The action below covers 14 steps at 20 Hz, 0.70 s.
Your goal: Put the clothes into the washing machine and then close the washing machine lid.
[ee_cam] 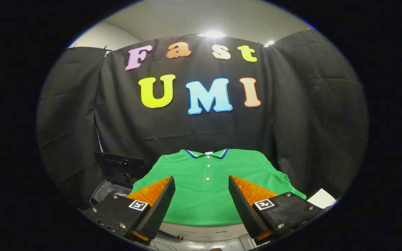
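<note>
Gripper view: the gripper [201,195] has its two fingers spread wide apart, holding nothing. Between and just beyond them lies a green polo shirt [204,205], spread flat with its buttoned collar pointing away, on a pale surface [201,233]. Left of the shirt, past the left finger, sits the washing machine [108,193] with its dark lid [119,167] raised upright. A white sheet of paper [321,198] lies by the right finger. Black cloth [309,115] hangs close behind everything.
</note>
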Each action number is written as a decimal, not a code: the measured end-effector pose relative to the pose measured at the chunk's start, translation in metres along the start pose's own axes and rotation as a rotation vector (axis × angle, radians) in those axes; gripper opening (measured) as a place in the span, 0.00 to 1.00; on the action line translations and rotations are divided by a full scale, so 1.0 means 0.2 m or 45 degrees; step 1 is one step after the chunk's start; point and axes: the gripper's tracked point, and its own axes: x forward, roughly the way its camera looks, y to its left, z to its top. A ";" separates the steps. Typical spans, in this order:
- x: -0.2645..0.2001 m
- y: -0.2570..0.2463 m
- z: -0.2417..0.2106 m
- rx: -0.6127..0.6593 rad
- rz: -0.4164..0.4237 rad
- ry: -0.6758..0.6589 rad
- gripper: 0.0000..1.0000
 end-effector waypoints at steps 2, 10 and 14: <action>0.09 -0.03 -0.01 0.000 -0.002 0.057 0.95; 0.43 -0.10 -0.03 0.043 0.002 0.207 0.95; 0.58 -0.07 -0.06 0.103 0.025 0.296 0.95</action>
